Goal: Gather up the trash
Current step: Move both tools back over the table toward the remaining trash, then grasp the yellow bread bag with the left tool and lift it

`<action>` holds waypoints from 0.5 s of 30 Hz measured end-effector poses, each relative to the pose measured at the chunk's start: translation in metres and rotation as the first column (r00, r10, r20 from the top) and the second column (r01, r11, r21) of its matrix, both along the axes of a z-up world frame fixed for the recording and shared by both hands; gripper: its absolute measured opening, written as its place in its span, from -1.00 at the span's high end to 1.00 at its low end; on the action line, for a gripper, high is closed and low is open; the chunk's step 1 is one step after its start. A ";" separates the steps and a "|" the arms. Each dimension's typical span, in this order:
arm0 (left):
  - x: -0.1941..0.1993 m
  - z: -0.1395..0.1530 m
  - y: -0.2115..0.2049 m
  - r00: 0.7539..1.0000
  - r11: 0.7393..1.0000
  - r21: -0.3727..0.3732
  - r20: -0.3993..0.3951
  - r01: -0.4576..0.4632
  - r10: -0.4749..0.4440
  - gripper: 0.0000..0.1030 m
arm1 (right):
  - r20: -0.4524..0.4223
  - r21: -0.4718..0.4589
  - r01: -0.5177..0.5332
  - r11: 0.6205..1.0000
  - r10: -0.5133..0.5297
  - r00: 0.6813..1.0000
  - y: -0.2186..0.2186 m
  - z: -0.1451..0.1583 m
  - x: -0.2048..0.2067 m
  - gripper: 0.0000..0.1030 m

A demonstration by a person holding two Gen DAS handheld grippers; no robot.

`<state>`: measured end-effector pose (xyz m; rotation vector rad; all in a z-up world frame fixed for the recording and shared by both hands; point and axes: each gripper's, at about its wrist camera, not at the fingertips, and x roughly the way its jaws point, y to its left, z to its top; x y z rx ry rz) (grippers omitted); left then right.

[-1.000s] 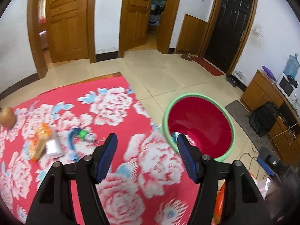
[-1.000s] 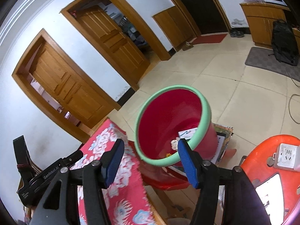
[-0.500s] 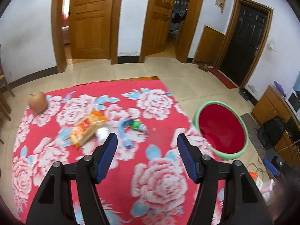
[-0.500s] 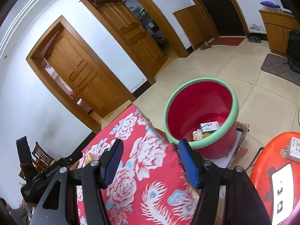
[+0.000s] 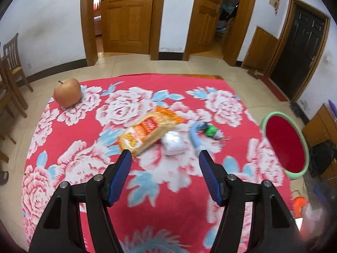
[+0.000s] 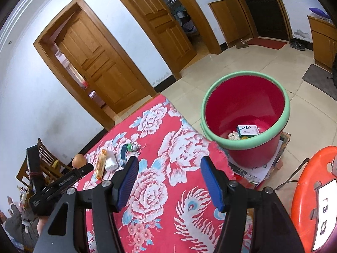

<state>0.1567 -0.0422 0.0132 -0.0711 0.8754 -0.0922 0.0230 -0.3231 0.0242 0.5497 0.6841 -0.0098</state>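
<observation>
An orange snack wrapper (image 5: pixel 148 131), a crumpled white packet (image 5: pixel 173 142) and a blue-and-green scrap (image 5: pixel 202 132) lie together at frame centre on the floral surface (image 5: pixel 80 130). The red bucket (image 6: pixel 246 113) at right holds a small box (image 6: pixel 247 130). Left tool (image 5: pixel 165 159) and right tool (image 6: pixel 169 165) hover half open, empty.

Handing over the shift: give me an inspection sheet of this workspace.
Surface: red floral tablecloth, partly blurred.
Job's things: orange snack packet, white wad, blue-and-green scrap on cloth; red bucket beside table holds a small box.
Clutter: apple at far corner.
Grippers: left gripper and right gripper open, empty.
Cables: nothing seen on cloth.
Surroundings: wooden doors, chair, tiled floor.
</observation>
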 end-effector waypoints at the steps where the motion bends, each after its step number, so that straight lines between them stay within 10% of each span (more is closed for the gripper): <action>1: 0.004 -0.003 0.002 1.000 1.000 0.015 -0.006 -0.001 0.001 -0.28 | -0.004 -0.002 -0.003 1.000 0.003 1.000 0.001 -0.001 0.001 -0.25; 15: 0.059 -0.042 0.024 0.996 0.992 0.112 -0.066 0.063 -0.056 -0.28 | -0.073 -0.022 -0.035 0.999 0.034 0.997 0.021 -0.019 0.024 -0.25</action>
